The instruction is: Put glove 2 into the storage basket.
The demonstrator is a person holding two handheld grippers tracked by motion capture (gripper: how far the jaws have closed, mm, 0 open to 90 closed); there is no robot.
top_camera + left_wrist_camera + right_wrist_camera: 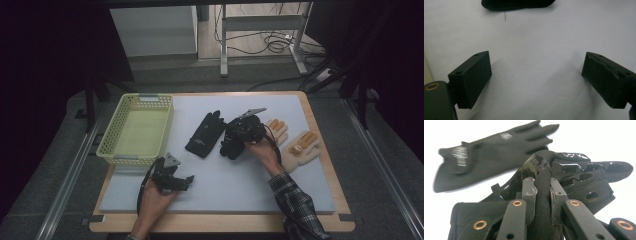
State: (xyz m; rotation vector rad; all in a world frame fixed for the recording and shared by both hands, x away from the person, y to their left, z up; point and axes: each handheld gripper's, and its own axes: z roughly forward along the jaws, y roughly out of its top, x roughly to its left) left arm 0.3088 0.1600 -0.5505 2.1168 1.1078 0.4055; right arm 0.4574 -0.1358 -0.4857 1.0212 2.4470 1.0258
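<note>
Pick-up step: your right gripper [541,202] has its jaws pinched on a black glove [584,182] at mid-table, left gripper [536,82] wide open and empty; next likely lift toward the basket [137,127].

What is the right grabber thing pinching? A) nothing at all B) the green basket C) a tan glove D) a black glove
D: in the right gripper view, the right gripper has its jaws closed on a fold of a black glove, while the yellow-green basket and the tan gloves lie apart from it.
</note>
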